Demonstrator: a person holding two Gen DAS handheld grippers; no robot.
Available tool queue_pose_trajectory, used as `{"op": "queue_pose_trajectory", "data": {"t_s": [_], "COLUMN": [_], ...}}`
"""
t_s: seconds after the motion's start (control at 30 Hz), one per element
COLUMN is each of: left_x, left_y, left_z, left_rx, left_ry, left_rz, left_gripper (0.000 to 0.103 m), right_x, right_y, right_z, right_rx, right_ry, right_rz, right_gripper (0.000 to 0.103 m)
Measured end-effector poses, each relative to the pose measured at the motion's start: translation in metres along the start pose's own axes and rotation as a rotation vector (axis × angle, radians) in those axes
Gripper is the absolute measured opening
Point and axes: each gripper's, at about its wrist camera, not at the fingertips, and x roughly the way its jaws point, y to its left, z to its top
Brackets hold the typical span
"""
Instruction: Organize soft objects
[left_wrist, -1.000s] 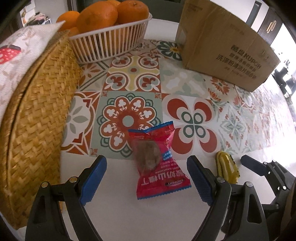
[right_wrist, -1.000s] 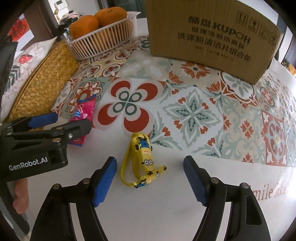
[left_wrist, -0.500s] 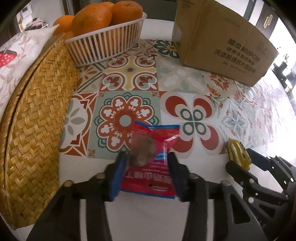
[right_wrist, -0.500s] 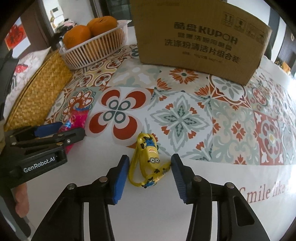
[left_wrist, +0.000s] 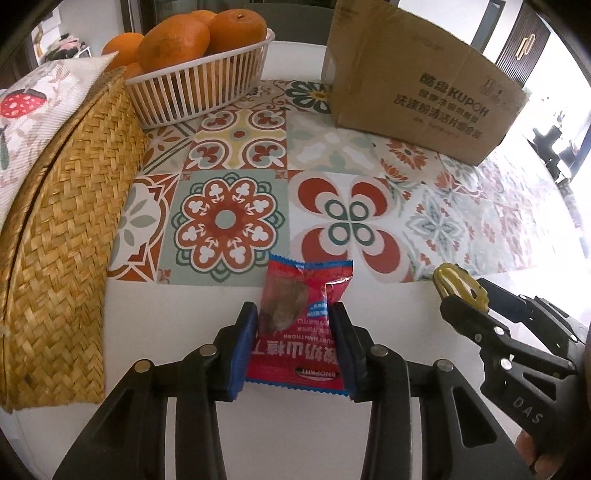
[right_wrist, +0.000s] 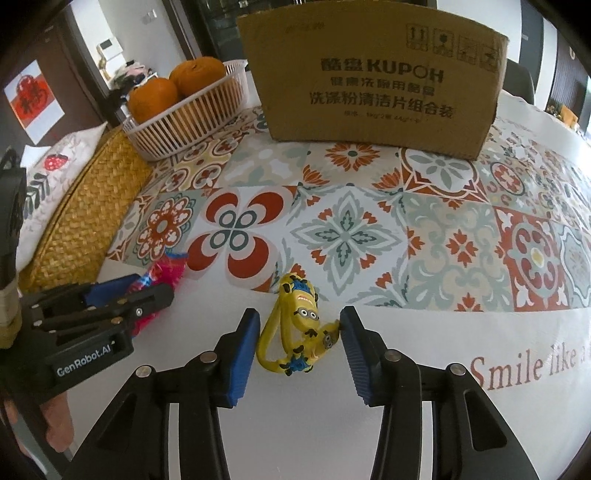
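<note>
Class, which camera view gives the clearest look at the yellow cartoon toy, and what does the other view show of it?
The right wrist view: the yellow toy lies whole between the right tool pads. The left wrist view shows only its yellow loop poking past that tool at the right edge.

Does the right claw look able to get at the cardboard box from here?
Probably yes: bare patterned tablecloth lies between the right claw and the cardboard box, though the yellow toy sits between its pads.
</note>
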Motion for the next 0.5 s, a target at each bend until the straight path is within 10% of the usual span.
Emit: {"op": "queue_pose_trajectory", "data": {"t_s": [0.1,0.5], "left_x": [-0.008,-0.027], "left_y": [-0.005,-0.018], "left_z": [-0.001,-0.004], "left_rx": [0.007,0.021], "left_ry": [-0.016,-0.052], "left_rz": [-0.001,-0.024], "left_gripper": [0.036,0.032], "right_x": [-0.007,-0.023], "right_y": [-0.003,-0.013], "right_z": [-0.001,-0.006], "right_rx": [0.008,0.04], "right_ry": [-0.02,-0.048], "right_rz": [0.01,0.031], "right_gripper": [0.027,0.027]}}
